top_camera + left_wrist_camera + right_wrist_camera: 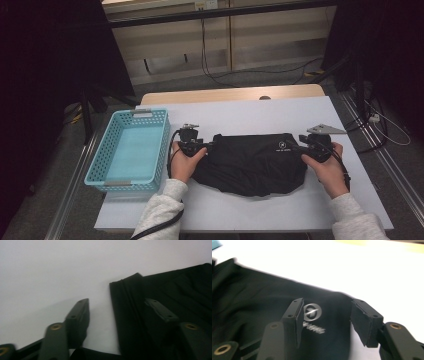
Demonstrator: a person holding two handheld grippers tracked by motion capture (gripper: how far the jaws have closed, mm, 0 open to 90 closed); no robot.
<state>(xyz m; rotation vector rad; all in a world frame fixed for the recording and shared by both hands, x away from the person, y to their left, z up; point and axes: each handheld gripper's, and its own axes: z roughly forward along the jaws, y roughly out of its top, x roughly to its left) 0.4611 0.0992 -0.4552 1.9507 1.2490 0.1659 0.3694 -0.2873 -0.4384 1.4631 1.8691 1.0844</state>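
A black folded garment (250, 160) lies across the middle of the white table cover (250, 115). My left gripper (210, 146) is at the garment's left end, held in a hand. In the left gripper view the left gripper (117, 302) stands open: one jaw is over the white cover, the other over the garment (175, 287), and its hem lies between them unpressed. My right gripper (295, 146) is at the garment's right end. In the right gripper view the right gripper (327, 301) is open above the garment (262, 295), its jaws on either side of a white logo (312, 312).
A light blue plastic basket (162, 145) stands empty on the table's left side, close to the left hand. The wooden table edge (230, 94) runs along the far side. Cables and dark stands are on the floor beyond.
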